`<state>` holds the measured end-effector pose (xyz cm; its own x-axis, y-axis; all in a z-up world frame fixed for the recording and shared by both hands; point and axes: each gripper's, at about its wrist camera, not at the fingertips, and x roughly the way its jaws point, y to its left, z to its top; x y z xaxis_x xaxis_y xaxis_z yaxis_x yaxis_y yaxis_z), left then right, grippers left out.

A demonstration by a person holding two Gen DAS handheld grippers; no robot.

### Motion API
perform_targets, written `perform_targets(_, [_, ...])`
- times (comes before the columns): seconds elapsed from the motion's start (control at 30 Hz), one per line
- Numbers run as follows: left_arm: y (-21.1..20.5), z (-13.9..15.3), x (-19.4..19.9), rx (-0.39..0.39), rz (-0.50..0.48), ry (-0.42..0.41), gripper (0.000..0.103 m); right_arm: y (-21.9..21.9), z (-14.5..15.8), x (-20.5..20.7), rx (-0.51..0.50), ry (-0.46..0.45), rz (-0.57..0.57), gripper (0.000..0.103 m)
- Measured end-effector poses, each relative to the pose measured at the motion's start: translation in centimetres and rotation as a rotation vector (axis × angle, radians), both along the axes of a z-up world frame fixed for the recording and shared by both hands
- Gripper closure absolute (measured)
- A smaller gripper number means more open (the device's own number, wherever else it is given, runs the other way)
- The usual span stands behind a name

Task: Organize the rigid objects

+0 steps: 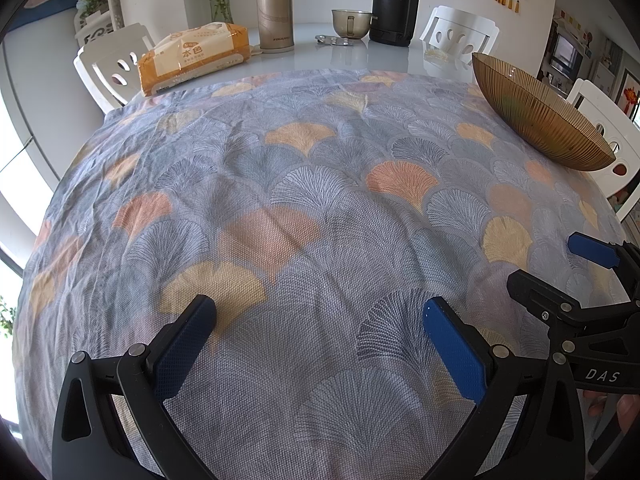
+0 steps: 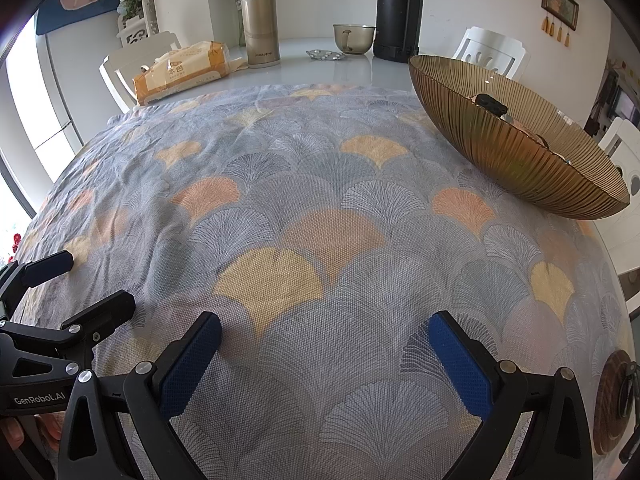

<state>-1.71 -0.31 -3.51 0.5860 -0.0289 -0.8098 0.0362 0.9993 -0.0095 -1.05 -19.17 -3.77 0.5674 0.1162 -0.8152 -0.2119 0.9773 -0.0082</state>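
Note:
A ribbed amber glass bowl (image 1: 548,120) stands on the patterned tablecloth (image 1: 304,200) at the right; it also shows in the right wrist view (image 2: 516,144), with a small black object (image 2: 491,105) and something pinkish lying inside. My left gripper (image 1: 320,316) is open and empty, low over the cloth. My right gripper (image 2: 324,332) is open and empty, just right of the left one. Each shows in the other's view: the right gripper (image 1: 560,264) at the right edge, the left gripper (image 2: 88,280) at the left edge.
On the bare white table (image 2: 352,66) at the back stand a gold thermos (image 2: 260,26), a tall black cylinder (image 2: 400,12), a glass cup (image 2: 354,38), a blister pack (image 2: 325,55) and an orange tissue pack (image 2: 180,70). White chairs (image 1: 116,64) surround the table. A brown round object (image 2: 614,400) lies at the near right edge.

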Motion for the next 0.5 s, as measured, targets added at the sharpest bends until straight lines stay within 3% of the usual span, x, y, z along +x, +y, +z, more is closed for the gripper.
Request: perform_targets(0.5, [0.06,-0.24,-0.05,0.0,0.002,0.0,0.0,0.02,-0.02,-0.01,0.0,0.0,0.0,0.0])
